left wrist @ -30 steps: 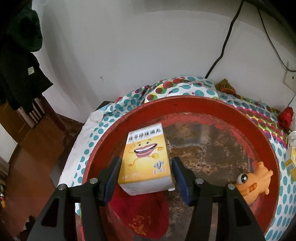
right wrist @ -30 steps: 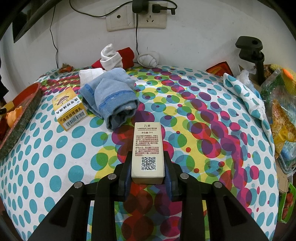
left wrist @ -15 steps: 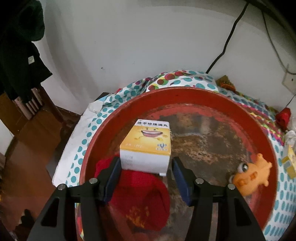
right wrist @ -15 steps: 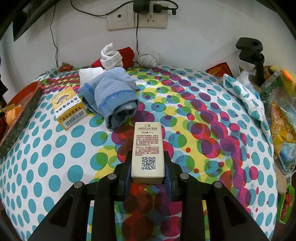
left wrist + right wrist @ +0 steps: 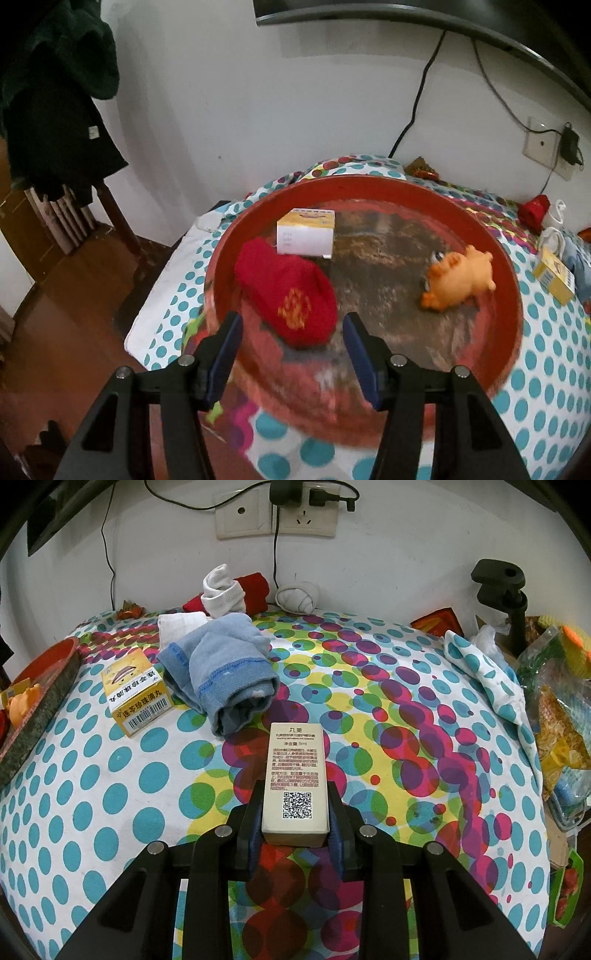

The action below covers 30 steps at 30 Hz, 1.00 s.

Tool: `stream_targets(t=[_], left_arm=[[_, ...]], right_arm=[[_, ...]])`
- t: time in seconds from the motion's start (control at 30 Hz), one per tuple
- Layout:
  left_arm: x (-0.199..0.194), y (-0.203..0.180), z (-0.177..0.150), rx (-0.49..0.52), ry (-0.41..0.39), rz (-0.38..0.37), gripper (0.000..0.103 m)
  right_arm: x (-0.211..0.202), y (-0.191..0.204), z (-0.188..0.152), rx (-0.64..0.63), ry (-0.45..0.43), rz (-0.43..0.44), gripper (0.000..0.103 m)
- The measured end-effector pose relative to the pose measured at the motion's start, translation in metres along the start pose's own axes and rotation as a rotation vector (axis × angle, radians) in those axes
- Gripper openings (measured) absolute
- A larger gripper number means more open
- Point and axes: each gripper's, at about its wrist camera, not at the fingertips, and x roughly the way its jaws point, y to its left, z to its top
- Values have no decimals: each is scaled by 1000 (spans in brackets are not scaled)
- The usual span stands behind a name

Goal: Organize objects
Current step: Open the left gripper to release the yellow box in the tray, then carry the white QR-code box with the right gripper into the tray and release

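Fingers of the left gripper (image 5: pixel 291 347) are standing apart and empty, pulling back over the near rim of the red tray (image 5: pixel 513 280); a second ago they were bracketing the yellow box (image 5: pixel 306 232), which is now lying released inside the tray, touching the red sock (image 5: pixel 286 293), with the orange toy (image 5: pixel 460 278) well apart to its right. One item is therefore looking sorted. The right gripper (image 5: pixel 295 821) is staying clamped on the beige carton (image 5: pixel 295 779) above the dotted bench (image 5: pixel 110 775), unmoved. Farther off, a second yellow box (image 5: pixel 136 690) and the blue sock (image 5: pixel 225 672) are waiting, likely next for the tray.
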Motion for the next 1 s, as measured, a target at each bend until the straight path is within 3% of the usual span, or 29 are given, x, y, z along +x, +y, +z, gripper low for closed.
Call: stream_targets(t=[0.13, 0.2, 0.4, 0.57, 0.83, 1.0], left_arm=[[-13, -2, -17, -23, -26, -9, 58], [-16, -6, -21, -2, -30, -39, 58], [-22, -9, -26, 25, -68, -34, 58], [-24, -7, -25, 20, -86, -38, 58], [-23, -1, -24, -19, -75, -48, 58], [-22, 0, -24, -24, -70, -52, 58]], right_arm=[[-2, -11, -3, -5, -1, -8, 27], [-3, -12, -4, -10, -2, -16, 27], [-10, -29, -11, -56, -13, -62, 27], [-27, -52, -22, -12, -26, 13, 27], [-56, -80, -28, -85, -64, 112, 27], [-68, -67, -27, -160, -72, 185, 27]])
